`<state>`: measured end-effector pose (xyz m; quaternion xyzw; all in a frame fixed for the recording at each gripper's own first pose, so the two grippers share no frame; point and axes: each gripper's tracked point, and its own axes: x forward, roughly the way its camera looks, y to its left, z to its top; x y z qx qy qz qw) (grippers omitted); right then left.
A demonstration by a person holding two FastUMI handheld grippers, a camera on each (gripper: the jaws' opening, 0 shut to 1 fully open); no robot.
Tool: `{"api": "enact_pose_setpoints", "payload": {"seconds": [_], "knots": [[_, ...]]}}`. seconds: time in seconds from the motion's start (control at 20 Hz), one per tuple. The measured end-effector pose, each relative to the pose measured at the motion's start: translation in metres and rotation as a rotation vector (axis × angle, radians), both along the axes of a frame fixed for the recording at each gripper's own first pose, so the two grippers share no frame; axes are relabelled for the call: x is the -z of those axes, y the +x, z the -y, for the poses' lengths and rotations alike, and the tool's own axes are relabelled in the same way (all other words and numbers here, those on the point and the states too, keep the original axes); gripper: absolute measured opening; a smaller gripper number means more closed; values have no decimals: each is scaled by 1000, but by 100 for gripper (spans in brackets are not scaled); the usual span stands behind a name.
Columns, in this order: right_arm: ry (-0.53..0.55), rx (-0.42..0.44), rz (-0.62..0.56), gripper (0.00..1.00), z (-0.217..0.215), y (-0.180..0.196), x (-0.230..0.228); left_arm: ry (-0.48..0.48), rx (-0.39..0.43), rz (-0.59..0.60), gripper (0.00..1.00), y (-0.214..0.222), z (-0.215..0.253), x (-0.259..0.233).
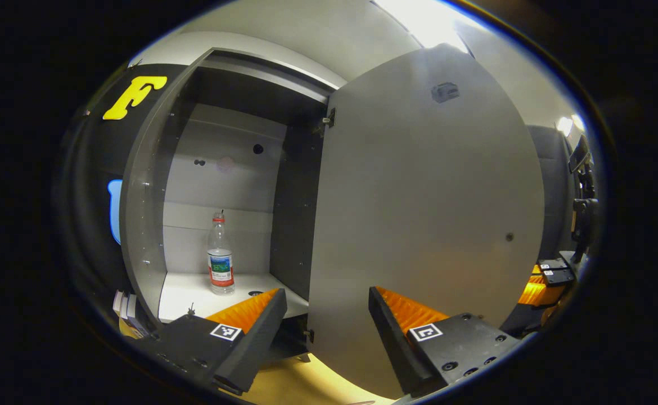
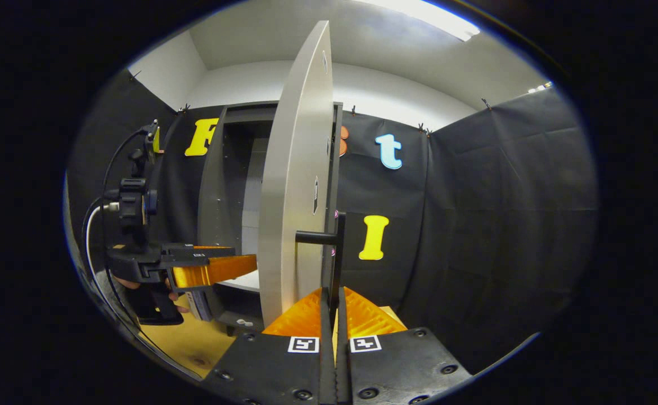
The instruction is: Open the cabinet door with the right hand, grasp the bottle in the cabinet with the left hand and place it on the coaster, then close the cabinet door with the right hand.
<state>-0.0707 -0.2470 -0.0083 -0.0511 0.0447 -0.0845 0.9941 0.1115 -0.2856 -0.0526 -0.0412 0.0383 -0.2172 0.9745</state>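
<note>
Your right gripper (image 2: pixel 333 306) is pinched tight on the thin dark handle (image 2: pixel 337 264) of the cabinet door (image 2: pixel 298 185), both fingers pressed against the bar near its lower end. That grip is why the door stands swung out on its hinge, edge-on to this camera, leaving the cabinet (image 2: pixel 233 185) open for your other hand.

Your left gripper (image 1: pixel 326 315) is spread wide with nothing between its fingers. It hangs in front of the opening, just beside the inner face of the open door (image 1: pixel 424 214), ready for the reach.

The bottle (image 1: pixel 220 256) stands upright on the pale floor (image 1: pixel 194 292) inside the cabinet, toward the back wall, well apart from your left fingers (image 1: pixel 250 312). It is clear plastic with a label around its middle and a red ring at the neck.

From the right gripper view, your left gripper (image 2: pixel 211 269) points into the cabinet, held by a hand (image 2: pixel 138 287), above a wooden tabletop (image 2: pixel 177 337).

The door looks far enough open; next comes the left-hand reach for the bottle.
</note>
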Motion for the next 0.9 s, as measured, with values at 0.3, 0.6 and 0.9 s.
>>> {"api": "enact_pose_setpoints", "payload": {"seconds": [0.3, 0.6, 0.9], "knots": [[62, -40, 3, 5, 33, -5, 2, 10, -116, -1, 90, 51, -15, 12], [97, -55, 49, 7, 50, -31, -7, 107, -322, 59, 93, 126, -83, 11], [-1, 281, 67, 6, 135, -66, -3, 157, -333, 68, 93, 197, -106, 23]]}}
